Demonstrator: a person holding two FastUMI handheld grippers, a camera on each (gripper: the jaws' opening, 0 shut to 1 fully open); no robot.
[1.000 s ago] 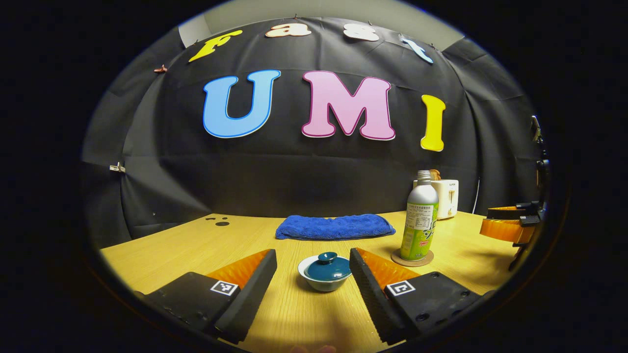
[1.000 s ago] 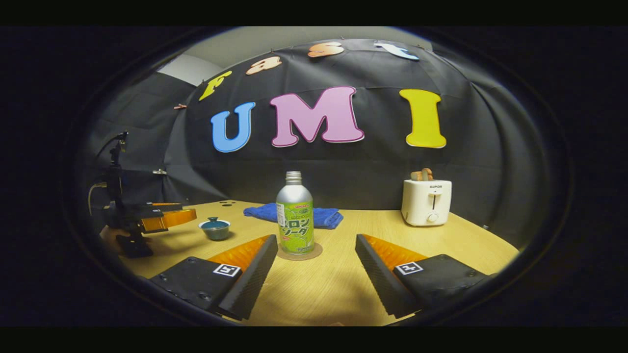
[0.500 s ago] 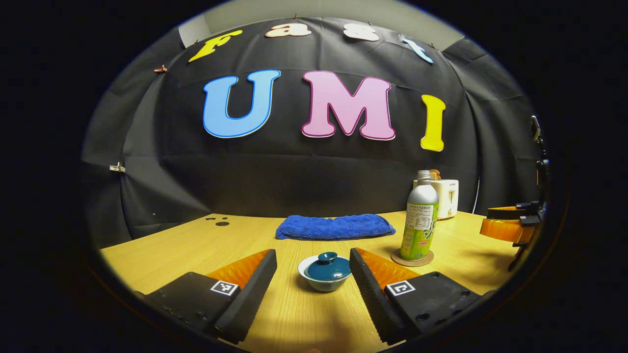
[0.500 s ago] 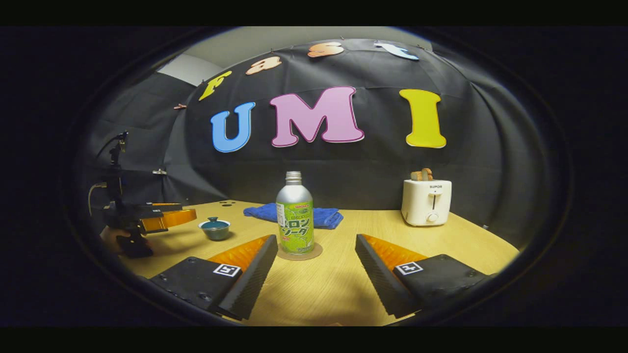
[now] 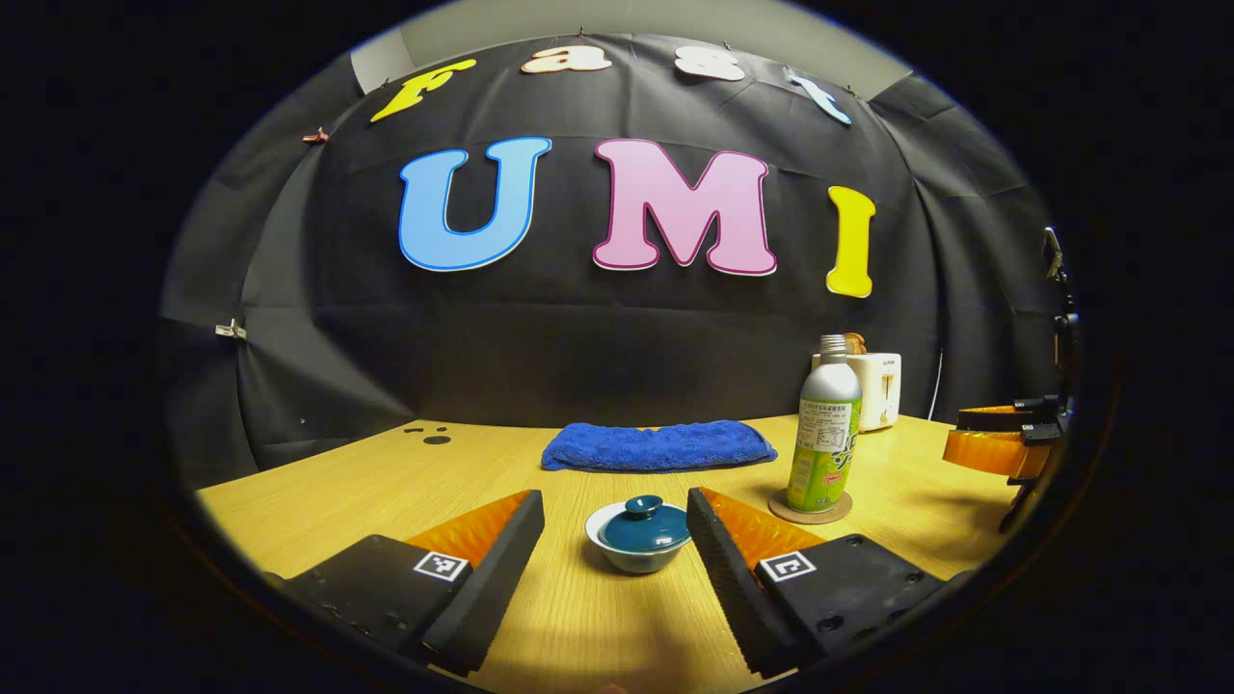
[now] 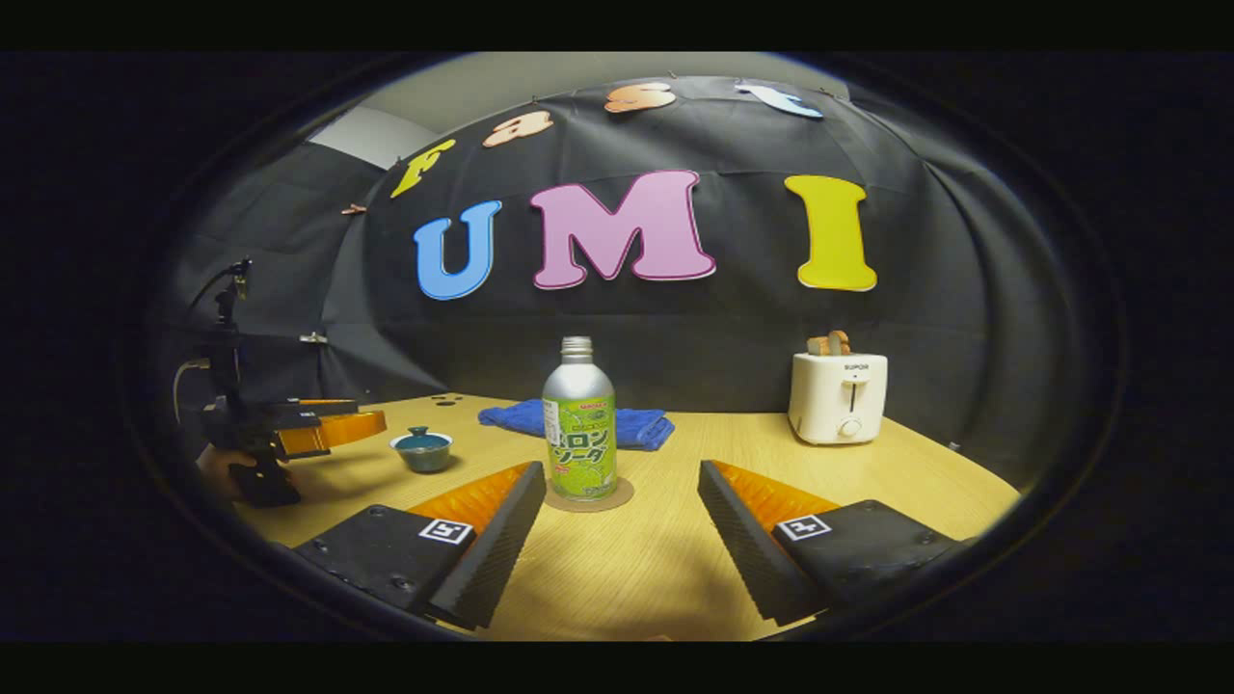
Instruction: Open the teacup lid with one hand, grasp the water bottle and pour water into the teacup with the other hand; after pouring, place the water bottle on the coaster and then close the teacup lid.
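While both claws gape, left claw [image 5: 615, 525] flanks the lidded teacup [image 5: 638, 536], right claw [image 6: 622, 506] nears the bottle [image 6: 579, 424].

Bare wooden tabletop [image 6: 636, 569] is left before the green-labelled metal bottle [image 6: 579, 424]; farther passage is blocked by the folded blue towel [image 6: 631, 425].

- Both views are dim at the edges, with strong fisheye bending of the far black cloth wall.
- Overhead light falls brightest on the pale wooden tabletop [image 5: 578, 617], near the middle.
- The silver-and-green water bottle [image 6: 579, 429] shows a soft sheen.
- Focus is sharp; no motion blur.
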